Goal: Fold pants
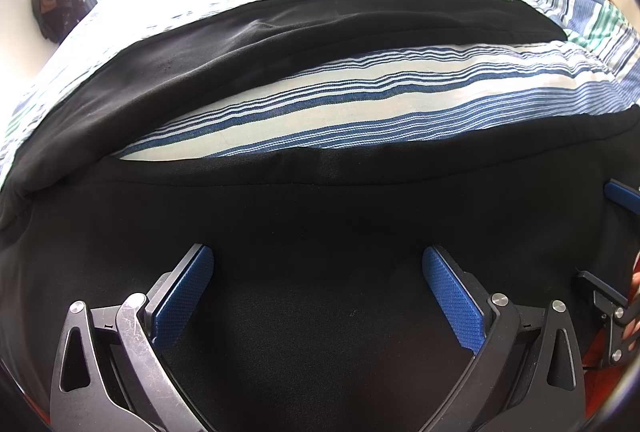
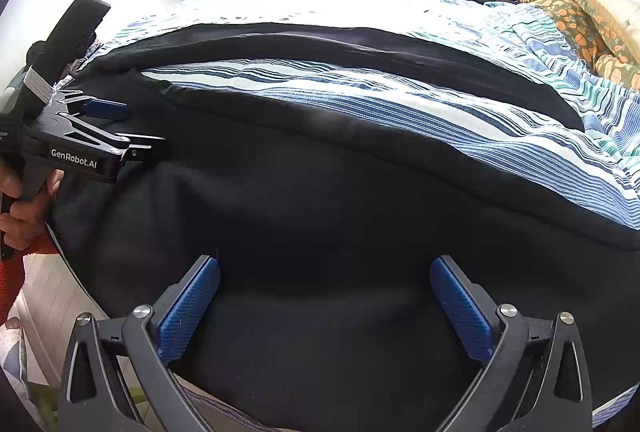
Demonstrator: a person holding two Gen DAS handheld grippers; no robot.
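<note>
Black pants [image 1: 320, 216] fill the lower half of both frames, spread over a striped bedsheet [image 1: 360, 104] with the two legs split in a V. The left gripper [image 1: 318, 272] and right gripper [image 2: 324, 284] both hang over the fabric with jaws wide apart, holding nothing. Might be brushing the cloth, hard to say. A hand [image 2: 24, 216] sits at far left.
</note>
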